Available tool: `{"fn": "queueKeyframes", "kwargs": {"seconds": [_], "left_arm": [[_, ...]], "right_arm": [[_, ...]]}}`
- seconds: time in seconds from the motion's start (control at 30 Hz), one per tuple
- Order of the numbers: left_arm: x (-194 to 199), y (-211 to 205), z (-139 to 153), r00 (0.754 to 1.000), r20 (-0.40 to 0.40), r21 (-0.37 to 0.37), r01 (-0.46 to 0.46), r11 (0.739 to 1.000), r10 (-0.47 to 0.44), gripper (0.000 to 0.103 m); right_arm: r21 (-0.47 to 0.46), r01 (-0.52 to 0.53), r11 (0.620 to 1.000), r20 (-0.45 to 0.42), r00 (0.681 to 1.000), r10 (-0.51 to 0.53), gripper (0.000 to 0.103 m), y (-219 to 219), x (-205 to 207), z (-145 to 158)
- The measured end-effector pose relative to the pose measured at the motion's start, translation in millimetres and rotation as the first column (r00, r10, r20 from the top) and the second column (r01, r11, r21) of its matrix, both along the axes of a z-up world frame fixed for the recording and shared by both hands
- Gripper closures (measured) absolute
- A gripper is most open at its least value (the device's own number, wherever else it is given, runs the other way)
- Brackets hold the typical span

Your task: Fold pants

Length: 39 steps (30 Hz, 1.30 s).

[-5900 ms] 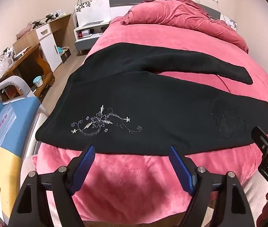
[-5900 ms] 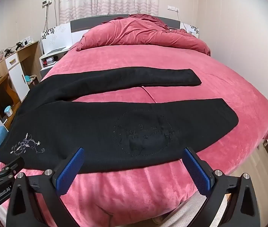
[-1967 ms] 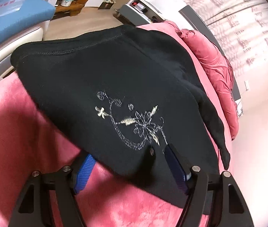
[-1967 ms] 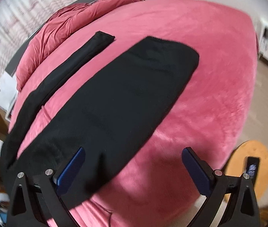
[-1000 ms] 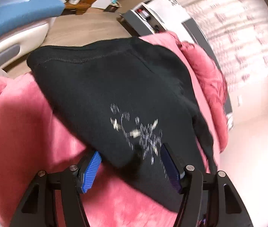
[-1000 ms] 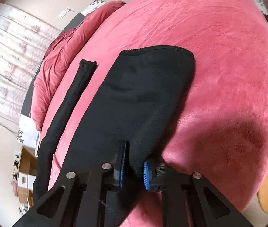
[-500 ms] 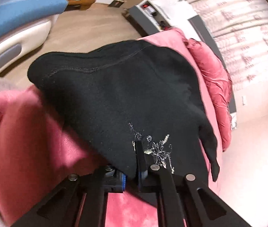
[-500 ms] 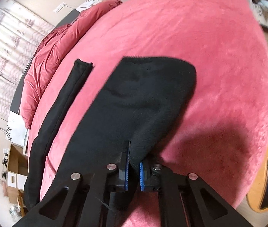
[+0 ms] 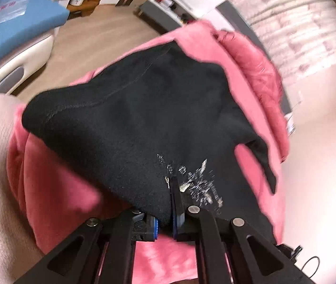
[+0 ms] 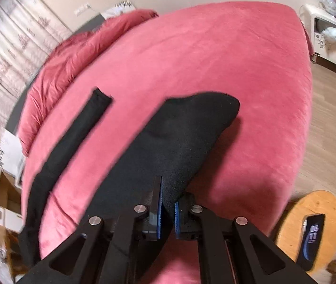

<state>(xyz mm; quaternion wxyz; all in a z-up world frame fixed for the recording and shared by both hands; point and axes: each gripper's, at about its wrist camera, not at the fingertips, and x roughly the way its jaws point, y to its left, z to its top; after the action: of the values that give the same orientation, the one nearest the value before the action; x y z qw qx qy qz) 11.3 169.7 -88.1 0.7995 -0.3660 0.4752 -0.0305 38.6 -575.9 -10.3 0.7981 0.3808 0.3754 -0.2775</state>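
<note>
While both tools pinch, we hold the pants [image 9: 144, 123] lifted.
Left gripper [image 9: 165, 222] and right gripper [image 10: 166, 209] each clamp black fabric at six o'clock.

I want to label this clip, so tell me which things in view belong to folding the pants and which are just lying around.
Part of the job:
- black pants, near edge pinched at two spots
- left gripper, shut on the embroidered end
- right gripper, shut on the leg end
- pink bed underneath

Just lying about:
- phone on round wooden stool
- blue pad
- bunched pink duvet
</note>
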Motion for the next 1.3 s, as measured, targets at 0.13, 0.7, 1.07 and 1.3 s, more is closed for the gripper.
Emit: {"fn": "queueKeyframes", "kwargs": {"seconds": [0.13, 0.7, 1.07, 1.3], "left_arm": [[-5.4, 3.0, -8.1, 0.997, -0.078, -0.002, -0.023, 1.000, 0.023, 0.086], [111.7, -118.4, 51.8, 0.935, 0.187, 0.162, 0.274, 0.948, -0.303, 0.066], [195.9, -155.4, 20.6, 0.921, 0.176, 0.246, 0.302, 0.921, -0.349, 0.066], [216.6, -151.0, -3.5, 0.937, 0.149, 0.258, 0.272, 0.927, -0.317, 0.060]], "right_arm": [[-0.006, -0.015, 1.000, -0.023, 1.000, 0.015, 0.078, -0.2, -10.9, -12.9], [-0.021, -0.128, 0.992, 0.072, 0.989, 0.129, 0.060, -1.8, 117.5, 19.1], [0.104, -0.077, 0.992, 0.108, 0.992, 0.065, 0.055, -30.4, 265.1, -21.1], [0.075, -0.038, 0.996, 0.086, 0.996, 0.032, 0.083, -44.9, 305.4, -21.3]]}}
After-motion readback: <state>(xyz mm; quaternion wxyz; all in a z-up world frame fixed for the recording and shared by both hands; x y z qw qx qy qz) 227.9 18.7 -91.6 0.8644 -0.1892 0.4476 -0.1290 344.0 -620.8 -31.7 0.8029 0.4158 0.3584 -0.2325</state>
